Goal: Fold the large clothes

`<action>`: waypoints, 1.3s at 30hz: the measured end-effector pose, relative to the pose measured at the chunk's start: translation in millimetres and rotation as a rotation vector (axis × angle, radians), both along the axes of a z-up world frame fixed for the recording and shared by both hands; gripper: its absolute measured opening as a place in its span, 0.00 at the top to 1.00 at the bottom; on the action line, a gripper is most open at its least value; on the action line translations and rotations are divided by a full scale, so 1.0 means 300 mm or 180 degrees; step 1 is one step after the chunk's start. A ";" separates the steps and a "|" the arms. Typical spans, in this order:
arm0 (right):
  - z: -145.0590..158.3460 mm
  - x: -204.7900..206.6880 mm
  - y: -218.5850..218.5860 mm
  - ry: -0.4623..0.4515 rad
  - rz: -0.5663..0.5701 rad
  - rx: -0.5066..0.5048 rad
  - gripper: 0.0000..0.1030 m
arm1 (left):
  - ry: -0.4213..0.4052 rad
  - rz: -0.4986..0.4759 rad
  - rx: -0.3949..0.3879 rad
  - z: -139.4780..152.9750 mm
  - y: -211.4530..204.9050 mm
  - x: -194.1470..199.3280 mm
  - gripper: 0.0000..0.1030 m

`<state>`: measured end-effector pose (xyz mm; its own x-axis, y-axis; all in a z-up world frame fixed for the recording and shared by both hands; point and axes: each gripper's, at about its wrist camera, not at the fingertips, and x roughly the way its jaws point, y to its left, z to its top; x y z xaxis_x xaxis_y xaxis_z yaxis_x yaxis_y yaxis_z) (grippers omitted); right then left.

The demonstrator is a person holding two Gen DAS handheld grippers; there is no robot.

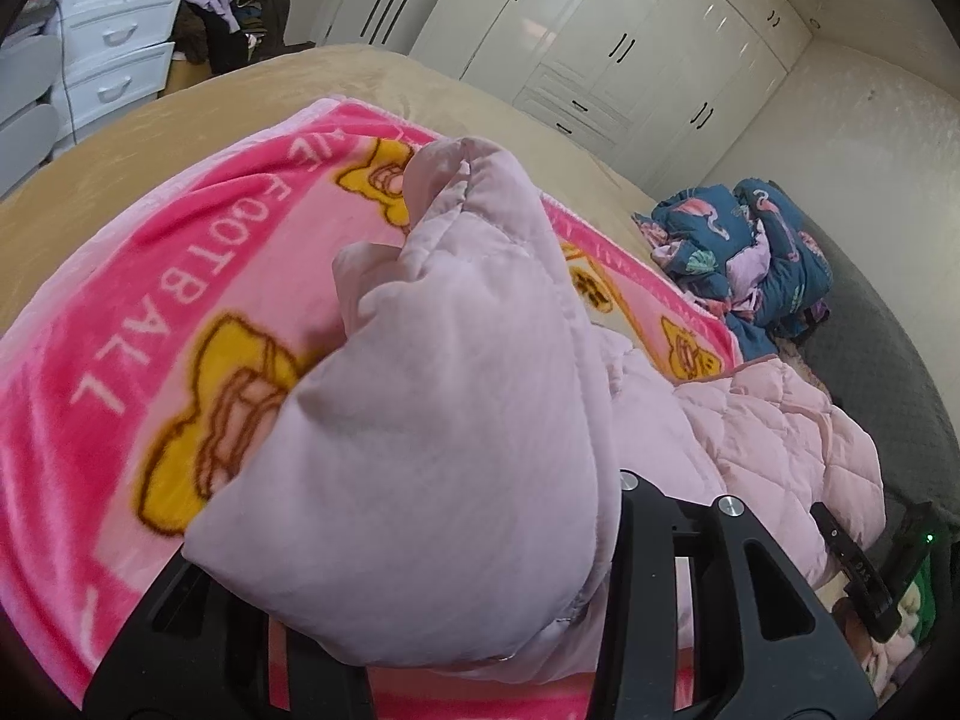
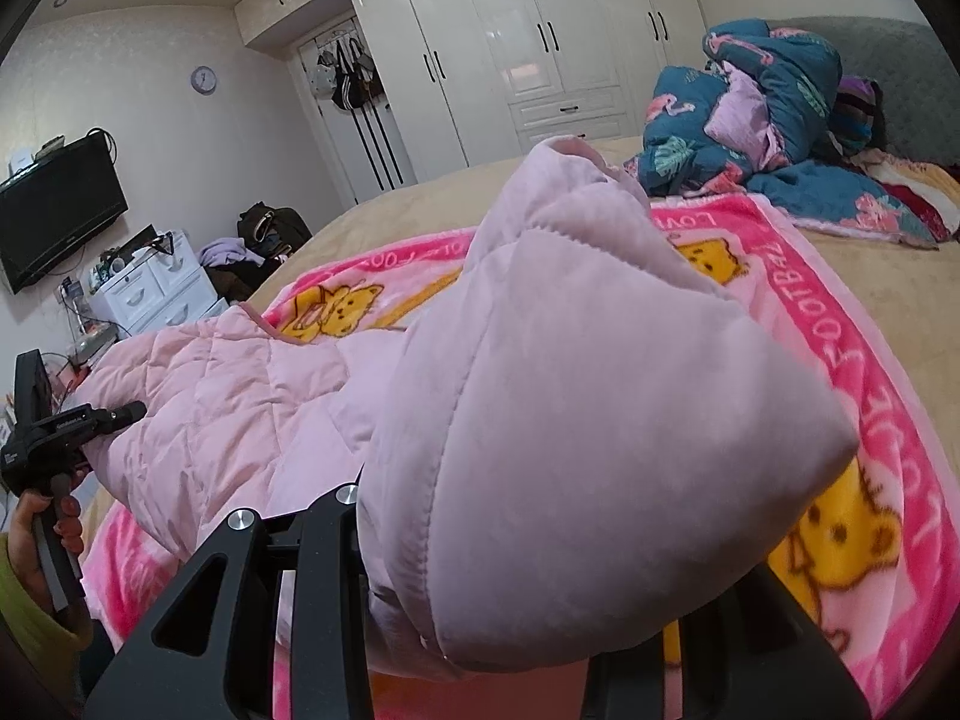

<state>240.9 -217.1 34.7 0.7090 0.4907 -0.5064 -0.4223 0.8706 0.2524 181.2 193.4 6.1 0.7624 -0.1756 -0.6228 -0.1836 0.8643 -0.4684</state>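
A pale pink quilted jacket [image 1: 780,438] lies across a pink bear-print blanket [image 1: 180,300] on the bed. One padded part of the jacket [image 1: 420,420] bulges up out of my left gripper [image 1: 408,540], which is shut on it; the cloth hides the fingertips. In the right wrist view another padded part [image 2: 600,390] rises from my right gripper [image 2: 540,540], also shut on the cloth. The quilted body [image 2: 240,396] stretches between the two grippers. A hand holds the left gripper [image 2: 120,414] at the far left. The right gripper [image 1: 840,540] shows at the jacket's far edge.
A beige bedcover [image 1: 180,138] lies under the blanket [image 2: 840,360]. A crumpled blue flamingo quilt [image 2: 750,120] sits near the grey headboard [image 2: 888,60]. White wardrobes [image 2: 510,60], a white drawer chest [image 1: 114,42], a dark clothes pile [image 1: 240,24] and a wall TV [image 2: 60,210] surround the bed.
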 end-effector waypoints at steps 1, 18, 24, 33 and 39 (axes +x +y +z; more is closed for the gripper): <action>-0.012 0.002 -0.011 0.0030 -0.0013 0.0008 0.68 | 0.0012 0.0003 0.0018 -0.005 -0.002 -0.004 0.68; -0.224 0.051 -0.123 0.0787 -0.0397 0.0241 0.48 | 0.0163 0.0076 0.0149 -0.067 -0.014 -0.028 0.64; -0.263 0.055 -0.164 0.1053 -0.0587 0.0411 0.23 | 0.0181 0.0083 0.0139 -0.083 -0.009 -0.040 0.61; -0.205 -0.057 -0.240 0.0881 -0.0836 0.0396 0.04 | 0.0244 0.0097 0.0174 -0.107 0.003 -0.065 0.46; -0.122 -0.169 -0.261 0.0520 -0.0868 0.0246 0.04 | 0.0366 0.0218 0.0247 -0.143 0.047 -0.119 0.23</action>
